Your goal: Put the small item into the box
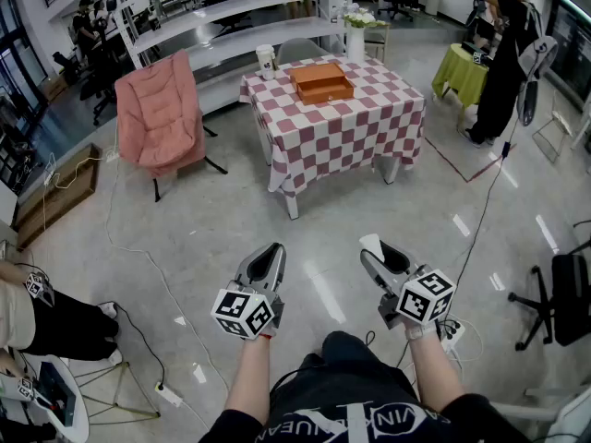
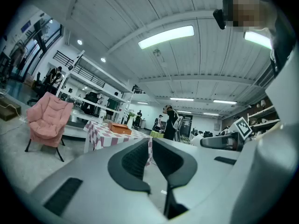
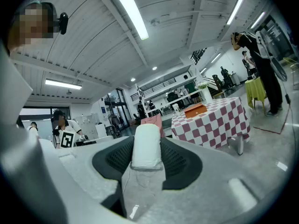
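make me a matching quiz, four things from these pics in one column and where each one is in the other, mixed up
Things:
1. orange box
2. pink chair
3. small white item
4. white cup

Places:
A. between the fingers of the right gripper
B. on the floor, left of the checked table in the head view
C. far left corner of the tabletop
D. middle of the tabletop

Pairs: 1-D, 2-B, 3-A, 4-C

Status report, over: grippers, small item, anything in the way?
Left gripper shut, empty. Right gripper shut on white roll. Box on checkered table ahead, only floor between.
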### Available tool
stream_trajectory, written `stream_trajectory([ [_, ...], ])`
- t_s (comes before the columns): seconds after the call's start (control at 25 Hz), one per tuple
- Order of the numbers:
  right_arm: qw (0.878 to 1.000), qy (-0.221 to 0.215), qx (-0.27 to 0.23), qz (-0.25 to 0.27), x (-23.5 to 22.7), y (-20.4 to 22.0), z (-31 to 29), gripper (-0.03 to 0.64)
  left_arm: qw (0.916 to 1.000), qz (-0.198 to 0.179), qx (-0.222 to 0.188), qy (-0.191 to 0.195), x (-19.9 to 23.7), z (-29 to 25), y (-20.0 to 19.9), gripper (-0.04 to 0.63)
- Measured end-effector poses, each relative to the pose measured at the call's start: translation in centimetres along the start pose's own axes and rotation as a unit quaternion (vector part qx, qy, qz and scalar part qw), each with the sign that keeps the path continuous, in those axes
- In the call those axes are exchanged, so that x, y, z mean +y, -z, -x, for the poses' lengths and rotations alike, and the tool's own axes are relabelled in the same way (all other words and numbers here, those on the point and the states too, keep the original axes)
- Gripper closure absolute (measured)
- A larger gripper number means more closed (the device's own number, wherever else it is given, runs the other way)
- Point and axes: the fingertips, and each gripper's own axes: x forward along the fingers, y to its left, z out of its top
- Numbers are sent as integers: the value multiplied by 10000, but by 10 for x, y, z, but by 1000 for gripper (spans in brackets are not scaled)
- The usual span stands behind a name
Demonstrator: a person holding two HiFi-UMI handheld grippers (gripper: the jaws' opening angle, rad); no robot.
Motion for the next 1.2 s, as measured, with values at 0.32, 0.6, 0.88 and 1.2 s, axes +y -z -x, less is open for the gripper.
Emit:
stream_trajectory([
  [0.32, 10000, -15, -45, -19, -21, -10, -31, 433, 9999, -116, 97, -45, 20, -28, -4, 566],
  [0.6, 9999, -65, -98, -57, -56, -27, -67, 433, 9996, -147, 122, -184, 51, -61, -12, 566],
  [0.88, 9999, -103, -69, 35, -96, -55, -103, 433, 9994, -139, 199, -231, 71, -115, -19, 568],
  [1.2, 9999, -156, -23, -37, -139, -74, -143, 433, 9992, -180, 275, -215, 92, -168, -25, 568],
])
